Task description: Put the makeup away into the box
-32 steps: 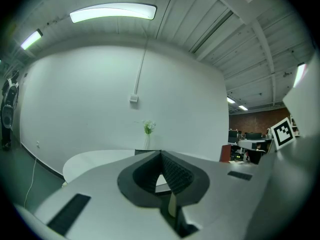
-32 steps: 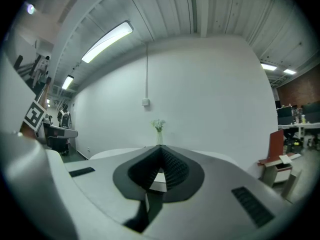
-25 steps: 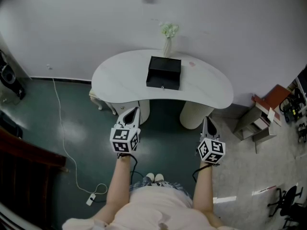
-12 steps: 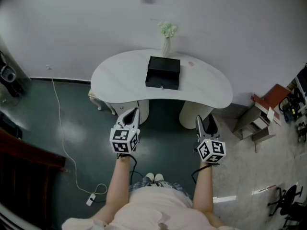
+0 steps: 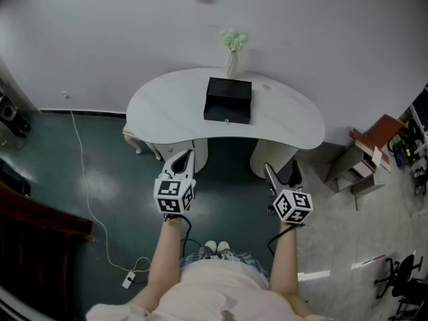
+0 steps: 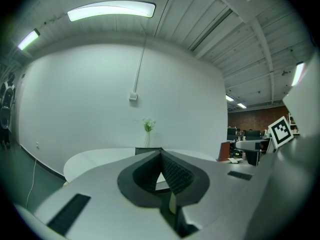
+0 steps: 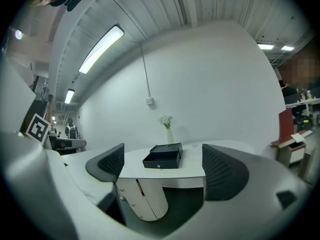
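A black box (image 5: 228, 100) stands lid-up at the middle of the white curved table (image 5: 167, 109); it also shows in the right gripper view (image 7: 163, 157). A tiny pinkish item (image 5: 267, 87) lies on the table right of the box, too small to identify. Both grippers hang over the floor in front of the table, well short of the box. My left gripper (image 5: 185, 156) is shut, its pads meeting with nothing between them (image 6: 161, 156). My right gripper (image 5: 281, 169) is opening; its jaws stand wide apart and empty (image 7: 162, 165).
A slim vase of pale flowers (image 5: 233, 52) stands behind the box against the wall. A white cable with a power strip (image 5: 127, 278) runs across the dark floor at left. A small low shelf unit (image 5: 364, 169) sits right of the table.
The right gripper's jaws have spread from shut to wide apart, and it has rolled slightly. The left gripper has not moved.
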Action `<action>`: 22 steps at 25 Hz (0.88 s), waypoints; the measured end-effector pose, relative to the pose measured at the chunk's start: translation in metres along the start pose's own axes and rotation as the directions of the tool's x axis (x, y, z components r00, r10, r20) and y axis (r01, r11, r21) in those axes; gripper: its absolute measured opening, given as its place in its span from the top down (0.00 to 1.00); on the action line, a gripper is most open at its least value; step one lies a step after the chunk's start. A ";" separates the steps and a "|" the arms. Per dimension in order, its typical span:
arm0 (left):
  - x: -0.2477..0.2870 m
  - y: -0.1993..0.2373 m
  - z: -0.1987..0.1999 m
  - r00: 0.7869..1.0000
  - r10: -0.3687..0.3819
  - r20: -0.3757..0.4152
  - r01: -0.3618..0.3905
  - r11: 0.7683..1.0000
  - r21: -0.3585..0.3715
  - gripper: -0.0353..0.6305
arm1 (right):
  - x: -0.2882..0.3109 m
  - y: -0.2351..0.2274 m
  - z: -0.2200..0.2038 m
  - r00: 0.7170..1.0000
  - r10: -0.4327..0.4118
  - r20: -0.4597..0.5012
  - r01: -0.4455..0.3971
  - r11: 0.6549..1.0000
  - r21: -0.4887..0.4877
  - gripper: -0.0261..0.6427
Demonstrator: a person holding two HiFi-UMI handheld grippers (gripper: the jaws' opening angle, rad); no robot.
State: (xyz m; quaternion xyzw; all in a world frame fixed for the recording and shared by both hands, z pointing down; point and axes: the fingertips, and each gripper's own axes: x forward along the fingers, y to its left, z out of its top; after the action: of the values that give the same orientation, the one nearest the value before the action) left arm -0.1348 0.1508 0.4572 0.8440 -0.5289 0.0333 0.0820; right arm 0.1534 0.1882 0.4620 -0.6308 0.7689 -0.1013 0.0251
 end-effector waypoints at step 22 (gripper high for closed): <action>0.024 0.025 -0.004 0.998 -0.055 -0.007 0.055 0.998 0.016 0.91 | 0.019 0.009 0.000 0.997 -0.064 0.048 0.065 0.998 -0.017 0.25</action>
State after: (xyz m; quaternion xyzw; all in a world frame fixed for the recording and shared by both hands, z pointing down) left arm -0.1464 0.1199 0.4671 0.8587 -0.5051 0.0381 0.0777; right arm 0.1412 0.1718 0.4624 -0.6577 0.7483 -0.0801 0.0340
